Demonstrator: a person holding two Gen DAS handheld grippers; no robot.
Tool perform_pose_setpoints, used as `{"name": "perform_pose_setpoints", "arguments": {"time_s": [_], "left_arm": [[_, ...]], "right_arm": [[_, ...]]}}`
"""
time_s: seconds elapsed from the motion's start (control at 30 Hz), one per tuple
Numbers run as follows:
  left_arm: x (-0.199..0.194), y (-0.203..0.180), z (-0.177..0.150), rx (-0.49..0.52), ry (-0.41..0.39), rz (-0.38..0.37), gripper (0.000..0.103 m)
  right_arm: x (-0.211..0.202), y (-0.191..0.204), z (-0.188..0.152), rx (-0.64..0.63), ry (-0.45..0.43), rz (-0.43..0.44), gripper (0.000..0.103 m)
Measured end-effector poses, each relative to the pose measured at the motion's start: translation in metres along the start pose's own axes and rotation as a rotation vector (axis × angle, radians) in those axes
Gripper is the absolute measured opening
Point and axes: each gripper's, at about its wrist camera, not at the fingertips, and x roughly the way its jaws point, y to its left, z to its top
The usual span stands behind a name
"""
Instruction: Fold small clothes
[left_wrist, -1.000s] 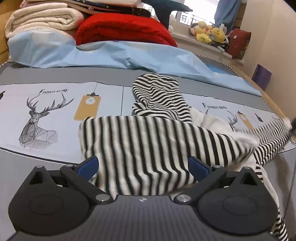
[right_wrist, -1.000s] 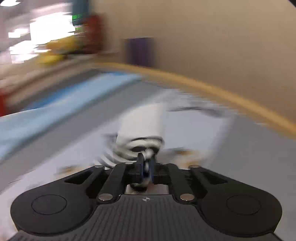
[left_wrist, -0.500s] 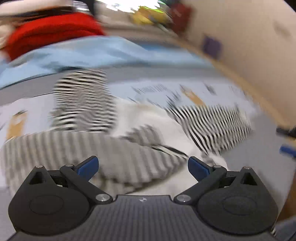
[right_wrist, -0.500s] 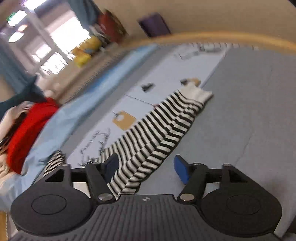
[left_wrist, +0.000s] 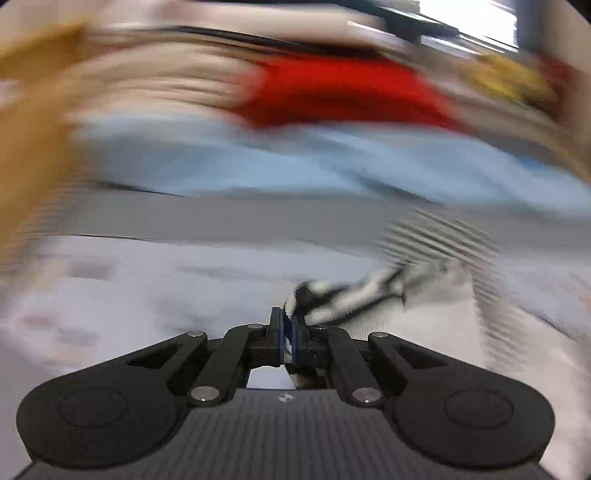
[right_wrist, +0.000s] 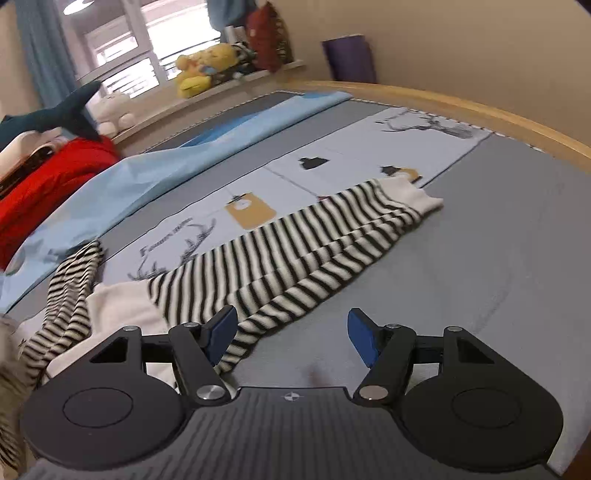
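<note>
A wide bed (right_wrist: 517, 229) with a grey and pale printed cover carries one black-and-white striped knit garment (right_wrist: 280, 258), spread flat with one long sleeve stretched toward the bed's wooden edge, its white cuff at the far end. Behind lie one light-blue sheet (right_wrist: 155, 173) and one red folded blanket (right_wrist: 48, 184). The right gripper (right_wrist: 291, 334) tilts downward over the sleeve's near end; its two blue-padded fingers (right_wrist: 221, 332) stand apart and are closing, grasping nothing, the left one over the striped edge. The left gripper (left_wrist: 288, 338), in a badly blurred view, has its fingers clenched on a bunched fold of the same garment.
</note>
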Motion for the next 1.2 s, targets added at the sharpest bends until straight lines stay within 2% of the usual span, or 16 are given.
{"name": "perform_pose_setpoints", "arguments": {"time_s": [0.07, 0.1, 0.13, 0.2, 0.23, 0.27, 0.33, 0.37, 0.5, 0.6, 0.7, 0.8, 0.9, 1.0, 1.17, 1.2], "left_arm": [[0.023, 0.084, 0.008, -0.121, 0.016, 0.226, 0.004], [0.034, 0.124, 0.006, -0.209, 0.049, 0.303, 0.006], [0.040, 0.153, 0.001, -0.292, 0.071, 0.339, 0.014], [0.044, 0.188, -0.015, -0.397, 0.085, 0.324, 0.042], [0.046, 0.193, -0.020, -0.411, 0.096, 0.320, 0.079], [0.048, 0.192, -0.025, -0.417, 0.102, 0.341, 0.103], [0.046, 0.174, -0.031, -0.394, 0.043, 0.371, 0.103], [0.047, 0.163, -0.032, -0.369, 0.047, 0.334, 0.103], [0.054, 0.096, -0.017, -0.287, 0.090, 0.090, 0.103], [0.054, 0.021, -0.006, -0.201, 0.113, -0.104, 0.103], [0.063, -0.075, -0.004, -0.063, 0.170, -0.243, 0.103], [0.078, -0.169, -0.013, 0.118, 0.224, -0.302, 0.103], [0.095, -0.238, -0.031, 0.242, 0.312, -0.349, 0.102], [0.097, -0.268, -0.048, 0.296, 0.371, -0.453, 0.102], [0.078, -0.296, -0.051, 0.345, 0.332, -0.580, 0.102], [0.078, -0.306, -0.053, 0.380, 0.325, -0.565, 0.102]], "right_arm": [[0.000, 0.004, -0.003, -0.009, 0.018, 0.018, 0.068], [0.002, 0.005, -0.004, -0.008, 0.026, 0.018, 0.068], [0.003, 0.006, -0.005, -0.006, 0.034, 0.015, 0.068], [0.007, 0.008, -0.008, 0.001, 0.051, 0.005, 0.068], [0.010, 0.009, -0.008, 0.005, 0.060, 0.000, 0.068], [0.012, 0.010, -0.010, 0.006, 0.068, 0.000, 0.068], [0.018, 0.013, -0.011, 0.008, 0.089, 0.003, 0.068], [0.019, 0.015, -0.013, 0.006, 0.092, 0.003, 0.068], [0.023, 0.030, -0.007, -0.049, 0.095, 0.053, 0.068], [0.028, 0.051, 0.007, -0.129, 0.079, 0.090, 0.068], [0.032, 0.066, 0.007, -0.164, 0.053, 0.088, 0.068], [0.038, 0.078, -0.004, -0.215, 0.108, 0.125, 0.068], [0.039, 0.087, -0.009, -0.266, 0.130, 0.141, 0.068], [0.039, 0.089, -0.010, -0.303, 0.137, 0.125, 0.068], [0.045, 0.081, -0.009, -0.229, 0.224, 0.155, 0.068], [0.047, 0.082, -0.010, -0.220, 0.241, 0.162, 0.068]]}}
